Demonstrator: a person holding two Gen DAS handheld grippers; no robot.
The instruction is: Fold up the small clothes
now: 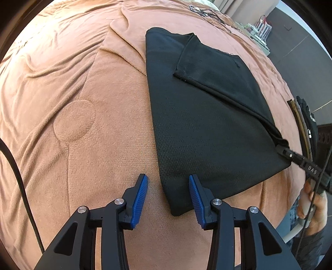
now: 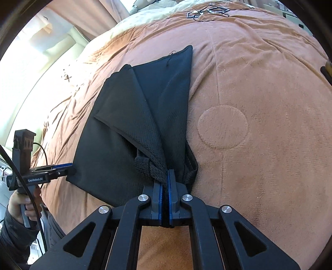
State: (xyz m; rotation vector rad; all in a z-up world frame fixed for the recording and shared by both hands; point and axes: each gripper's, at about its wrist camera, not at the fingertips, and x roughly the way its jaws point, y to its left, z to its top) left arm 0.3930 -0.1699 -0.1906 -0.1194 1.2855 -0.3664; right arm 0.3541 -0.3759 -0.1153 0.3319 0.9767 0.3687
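Observation:
A black mesh garment (image 1: 203,128) lies partly folded on an orange-brown blanket (image 1: 83,103). My left gripper (image 1: 168,177) is open, its blue pads (image 1: 141,197) standing either side of the garment's near corner without pressing on it. In the same view my right gripper (image 1: 280,148) pinches the garment's right corner. In the right wrist view the right gripper (image 2: 165,173) is shut on a bunched fold of the black garment (image 2: 128,116), which is drawn up into a ridge. The left gripper (image 2: 62,168) sits at the garment's left corner, held by a hand (image 2: 22,207).
A black cable (image 1: 18,176) runs down the left side of the blanket. Dark wire hangers (image 2: 207,11) lie at the far end of the bed. A stack of brown and black items (image 1: 300,120) sits at the bed's right edge. Bright curtains (image 2: 31,62) are beyond the bed.

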